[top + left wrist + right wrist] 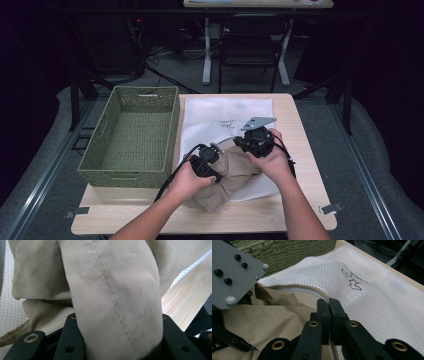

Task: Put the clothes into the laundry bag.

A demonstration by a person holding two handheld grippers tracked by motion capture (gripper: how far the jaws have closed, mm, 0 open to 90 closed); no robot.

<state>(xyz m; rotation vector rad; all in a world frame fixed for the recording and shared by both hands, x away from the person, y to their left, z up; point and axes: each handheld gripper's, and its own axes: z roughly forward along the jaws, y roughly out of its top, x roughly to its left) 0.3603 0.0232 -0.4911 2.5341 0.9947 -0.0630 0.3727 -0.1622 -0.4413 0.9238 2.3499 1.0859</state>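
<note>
We work at a wooden table (280, 212), where a white mesh bag (230, 112) lies flat beside a green woven basket (132, 132). A tan garment (235, 175) sits bunched at the near end of the bag, partly on the bare table and partly at the bag's mouth.

Our left gripper (207, 161) is clamped on a thick seamed fold of the garment (112, 302); in the left gripper view the cloth fills the gap between the jaws, which stand fairly narrow around it. Our right gripper (240, 141) has its jaws pressed tight together on the rim of the bag (362, 297), pinching the corded edge and lifting it so the mesh arches over the garment (269, 315). A small dark drawn mark (353, 281) shows on the bag's upper side. The basket (287, 250) stands just beyond the raised edge, touching the bag.
</note>
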